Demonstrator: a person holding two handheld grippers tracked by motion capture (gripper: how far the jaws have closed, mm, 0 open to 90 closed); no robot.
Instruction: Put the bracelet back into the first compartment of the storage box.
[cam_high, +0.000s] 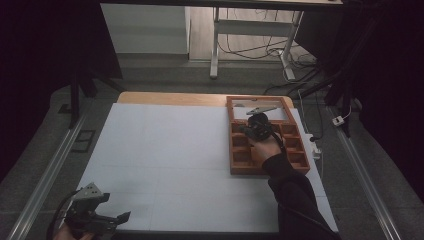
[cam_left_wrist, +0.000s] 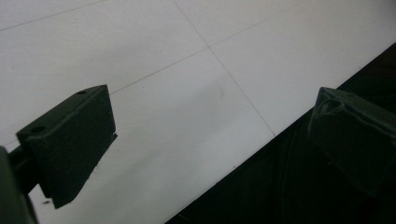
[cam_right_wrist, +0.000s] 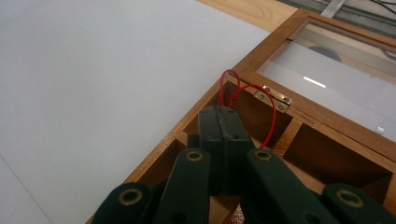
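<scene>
An open wooden box (cam_high: 234, 150) with several small compartments lies at the table's far right, its glass-paned lid (cam_high: 260, 107) folded back flat. My right gripper (cam_high: 252, 131) reaches down over the box's upper compartments. In the right gripper view its jaws (cam_right_wrist: 219, 109) are pressed together above a corner compartment of the box (cam_right_wrist: 187, 123), and a thin red cord (cam_right_wrist: 229, 77) loops out from their tip. My left gripper (cam_high: 112, 207) rests open at the table's near left corner. Nothing is between its black jaws (cam_left_wrist: 210, 135), which straddle the sheet's front edge.
A white sheet (cam_high: 175, 150) covers most of the wooden table. A brass hinge (cam_right_wrist: 273, 99) joins the lid (cam_right_wrist: 327, 70) to the box. Beyond the table stand desk legs and loose cables (cam_high: 280, 47) on the floor. Metal rails (cam_high: 45, 175) run along both sides.
</scene>
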